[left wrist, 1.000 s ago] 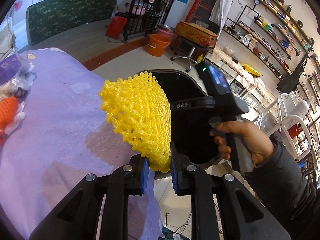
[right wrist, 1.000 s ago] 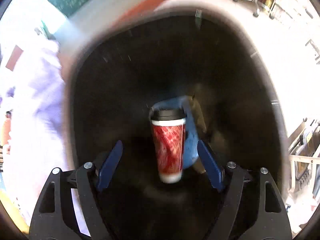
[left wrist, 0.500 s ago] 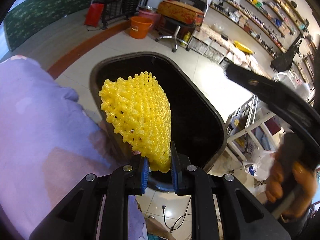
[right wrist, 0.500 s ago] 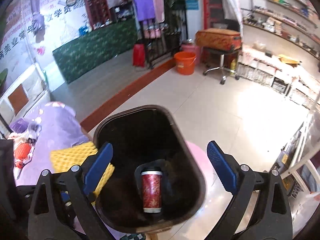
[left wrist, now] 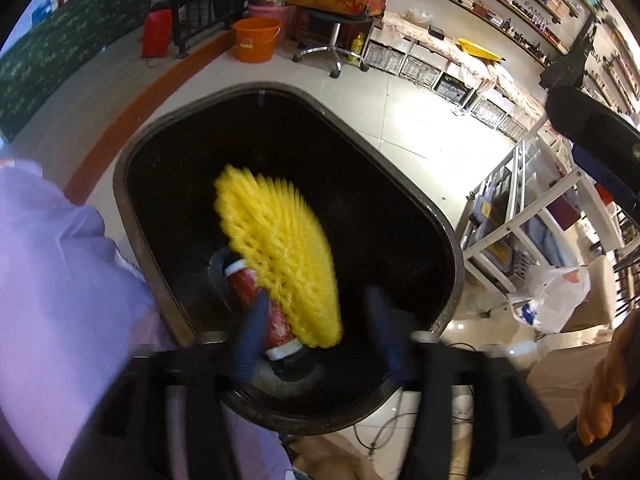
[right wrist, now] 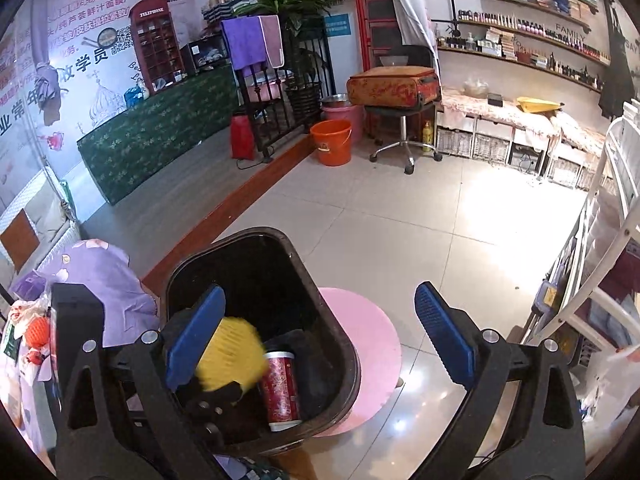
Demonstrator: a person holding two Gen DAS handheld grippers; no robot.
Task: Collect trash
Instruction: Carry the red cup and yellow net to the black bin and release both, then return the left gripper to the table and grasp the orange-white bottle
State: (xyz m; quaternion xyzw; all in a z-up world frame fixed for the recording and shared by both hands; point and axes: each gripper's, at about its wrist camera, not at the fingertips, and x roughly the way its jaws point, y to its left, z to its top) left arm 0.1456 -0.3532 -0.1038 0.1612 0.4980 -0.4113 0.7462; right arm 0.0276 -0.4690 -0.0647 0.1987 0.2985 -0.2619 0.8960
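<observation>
Released since a second ago, your yellow foam net drops blurred into the one black bin on tiled floor, beside one red cup; left gripper jaws opening, right gripper jaws wide, empty

Blurred yellow foam net, apparently loose, over red cup
</observation>
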